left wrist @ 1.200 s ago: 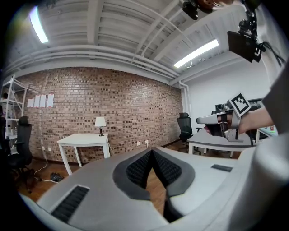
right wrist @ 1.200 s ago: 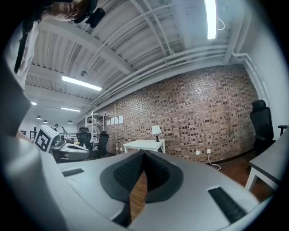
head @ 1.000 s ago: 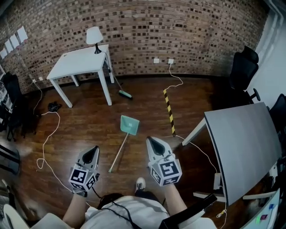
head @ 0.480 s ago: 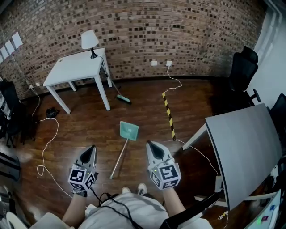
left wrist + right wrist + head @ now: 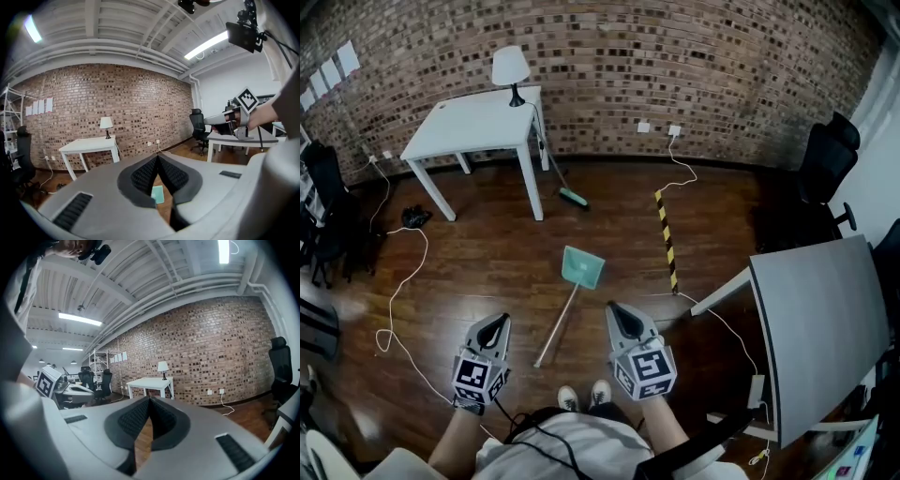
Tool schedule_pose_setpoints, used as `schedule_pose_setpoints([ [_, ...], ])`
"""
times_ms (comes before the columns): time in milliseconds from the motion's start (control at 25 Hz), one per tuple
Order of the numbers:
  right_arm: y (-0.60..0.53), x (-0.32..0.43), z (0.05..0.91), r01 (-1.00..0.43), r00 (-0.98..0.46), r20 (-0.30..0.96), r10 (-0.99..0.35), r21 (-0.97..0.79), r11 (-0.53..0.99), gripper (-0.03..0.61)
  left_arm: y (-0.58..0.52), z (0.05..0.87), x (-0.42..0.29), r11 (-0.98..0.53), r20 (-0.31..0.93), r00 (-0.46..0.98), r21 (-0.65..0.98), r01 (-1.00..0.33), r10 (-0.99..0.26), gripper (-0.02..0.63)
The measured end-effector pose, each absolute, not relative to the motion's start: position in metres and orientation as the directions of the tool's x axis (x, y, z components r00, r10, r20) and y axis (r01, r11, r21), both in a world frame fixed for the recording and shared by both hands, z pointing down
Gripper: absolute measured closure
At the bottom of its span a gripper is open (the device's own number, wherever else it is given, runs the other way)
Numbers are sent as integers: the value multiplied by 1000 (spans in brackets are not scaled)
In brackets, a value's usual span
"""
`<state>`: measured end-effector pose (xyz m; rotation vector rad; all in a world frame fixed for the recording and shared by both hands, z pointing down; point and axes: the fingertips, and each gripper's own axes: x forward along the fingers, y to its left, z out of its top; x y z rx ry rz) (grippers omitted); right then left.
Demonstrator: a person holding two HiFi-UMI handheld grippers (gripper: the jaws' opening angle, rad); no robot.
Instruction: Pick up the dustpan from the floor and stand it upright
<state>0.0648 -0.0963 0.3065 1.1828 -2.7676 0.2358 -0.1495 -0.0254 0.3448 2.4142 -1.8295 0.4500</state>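
"Left gripper (image 5: 498, 321) and right gripper (image 5: 613, 308) are both pinched shut, nothing in either."

"The reach hasn't begun, I'd say. The dustpan (image 5: 582, 267) lies flat on the wooden floor (image 5: 487, 253), ahead of them."

"Teal pan, thin pale handle (image 5: 559, 323) trailing back between the grippers. Next, one jaw must open and go down for that handle."
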Motion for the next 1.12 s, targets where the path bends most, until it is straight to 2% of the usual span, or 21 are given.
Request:
schedule_pose_setpoints([
  [80,-96,50,316,-707,-703,198,-683,-87,702,597,-22,359,-160,-290,292,252,-93,-953,-923,593],
  [160,-97,34,326,-692,-714,224,-664,-81,717,597,-20,374,-173,-292,309,260,-64,-954,-915,558],
  [240,-98,20,342,-681,-718,261,-646,-69,729,549,-16,396,-186,-290,339,261,-37,-956,-904,548],
  [400,-97,-1,389,-644,-724,345,-597,-29,764,551,-7,461,-207,-288,411,266,10,-958,-872,532],
  [560,-94,-19,444,-623,-729,416,-544,-72,779,553,5,548,-226,-277,485,271,61,-959,-831,498],
  [800,-90,-56,555,-545,-743,519,-423,-103,832,565,21,685,-226,-379,636,367,124,-917,-679,489],
  [920,-75,-65,611,-503,-732,596,-329,-148,851,579,38,743,-221,-349,673,389,203,-915,-629,489],
  [1120,-65,-71,704,-415,-759,618,-204,-217,884,589,69,848,-202,-291,738,425,314,-904,-524,488],
])
